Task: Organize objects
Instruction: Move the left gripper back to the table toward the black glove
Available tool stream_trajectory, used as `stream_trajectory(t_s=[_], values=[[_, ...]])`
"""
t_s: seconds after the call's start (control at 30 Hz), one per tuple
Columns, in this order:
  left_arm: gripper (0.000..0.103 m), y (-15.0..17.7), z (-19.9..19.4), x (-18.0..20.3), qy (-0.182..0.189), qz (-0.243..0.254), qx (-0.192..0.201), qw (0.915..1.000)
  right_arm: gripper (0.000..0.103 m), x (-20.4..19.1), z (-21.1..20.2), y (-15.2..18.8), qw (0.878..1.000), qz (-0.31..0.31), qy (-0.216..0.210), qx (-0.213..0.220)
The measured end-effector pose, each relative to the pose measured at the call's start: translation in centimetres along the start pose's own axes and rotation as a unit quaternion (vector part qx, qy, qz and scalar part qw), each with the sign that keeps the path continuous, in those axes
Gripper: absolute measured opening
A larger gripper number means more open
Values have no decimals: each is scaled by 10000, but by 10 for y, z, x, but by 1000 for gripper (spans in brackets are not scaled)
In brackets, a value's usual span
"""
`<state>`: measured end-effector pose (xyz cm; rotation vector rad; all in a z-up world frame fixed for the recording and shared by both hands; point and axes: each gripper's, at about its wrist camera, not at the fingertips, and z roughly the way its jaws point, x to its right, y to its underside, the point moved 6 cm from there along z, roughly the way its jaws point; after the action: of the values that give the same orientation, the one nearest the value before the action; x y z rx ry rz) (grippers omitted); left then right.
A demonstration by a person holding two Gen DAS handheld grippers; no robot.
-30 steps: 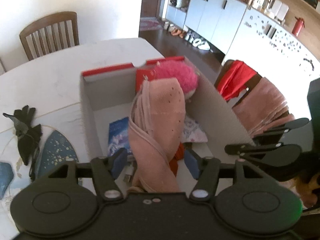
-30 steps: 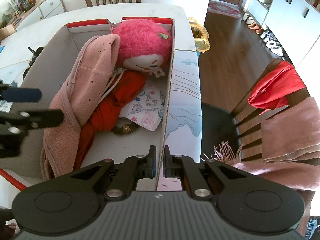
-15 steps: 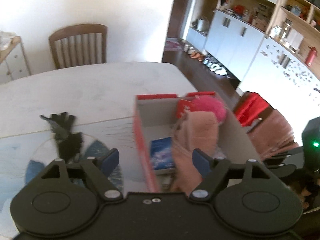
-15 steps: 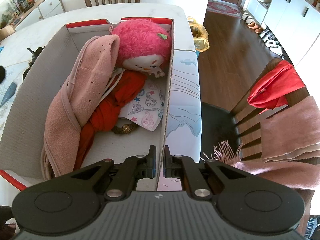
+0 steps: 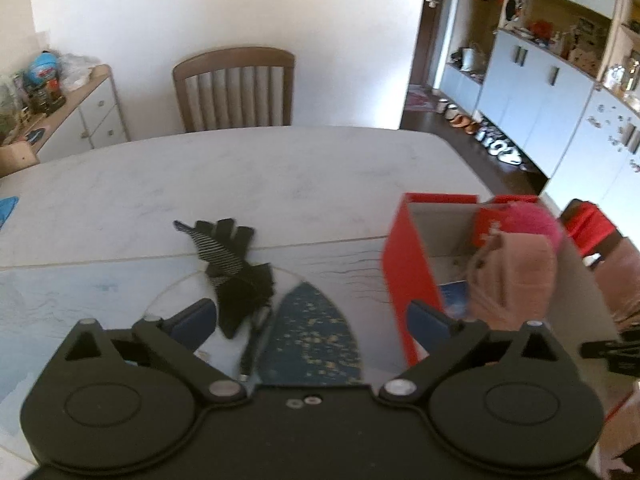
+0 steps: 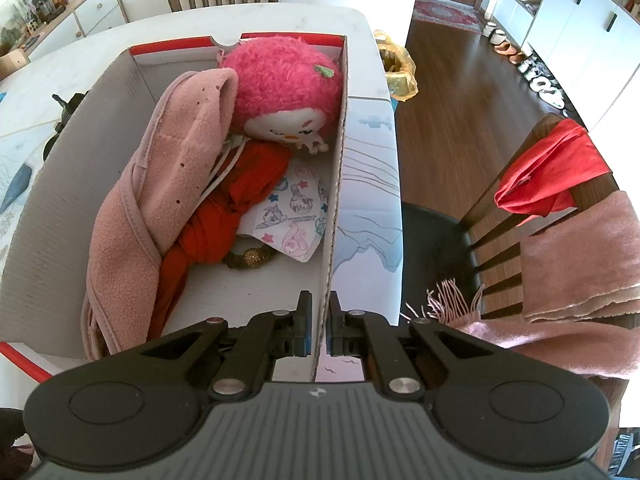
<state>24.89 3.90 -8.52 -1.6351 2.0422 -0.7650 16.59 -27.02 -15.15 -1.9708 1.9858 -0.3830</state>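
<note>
Now, from the left wrist, the left gripper (image 5: 310, 322) hangs empty, jaws opening, over the black glove (image 5: 236, 268) lying limp near the box (image 5: 404, 264): soft, light, best pinched mid-bundle. From the right wrist, the right gripper (image 6: 318, 326) clamps the box's right wall.

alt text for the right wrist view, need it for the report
The right gripper is clamped on the near right wall of an open cardboard box on a white table. Inside lie a pink fleece garment, a pink-haired plush doll, red cloth and a printed paper packet. A chair draped with fabric stands to the right.
</note>
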Motion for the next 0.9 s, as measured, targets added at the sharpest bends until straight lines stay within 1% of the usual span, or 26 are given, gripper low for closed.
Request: stream_trajectory(t_s=[0.1, 0.2, 0.37, 0.5, 0.67, 0.7, 0.77, 0.83, 0.9], values=[[101, 5, 16, -10, -156, -23, -51, 9999, 6, 0, 1, 0, 10000, 7, 9, -20], [101, 12, 35, -18, -234, -74, -153, 9996, 6, 0, 2, 0, 10000, 19, 17, -50], [101, 28, 65, -25, -206, -93, -391, 9990, 6, -1, 5, 1, 9999, 33, 38, -119], [101, 38, 82, -31, -208, -167, -486, 9985, 6, -2, 7, 2, 9999, 39, 57, -153], [94, 45, 92, -39, -238, -263, -554, 9978, 6, -2, 9, 2, 9998, 50, 80, -192], [91, 45, 93, -40, -239, -265, -545, 9979, 6, -2, 9, 2, 9998, 52, 83, -200], [89, 46, 96, -43, -250, -281, -568, 9977, 6, -2, 9, 2, 9997, 58, 92, -215], [81, 47, 99, -45, -270, -304, -600, 9974, 6, -2, 10, 2, 9997, 61, 95, -229], [77, 48, 102, -47, -297, -331, -650, 9969, 6, -3, 10, 2, 9997, 49, 94, -234]])
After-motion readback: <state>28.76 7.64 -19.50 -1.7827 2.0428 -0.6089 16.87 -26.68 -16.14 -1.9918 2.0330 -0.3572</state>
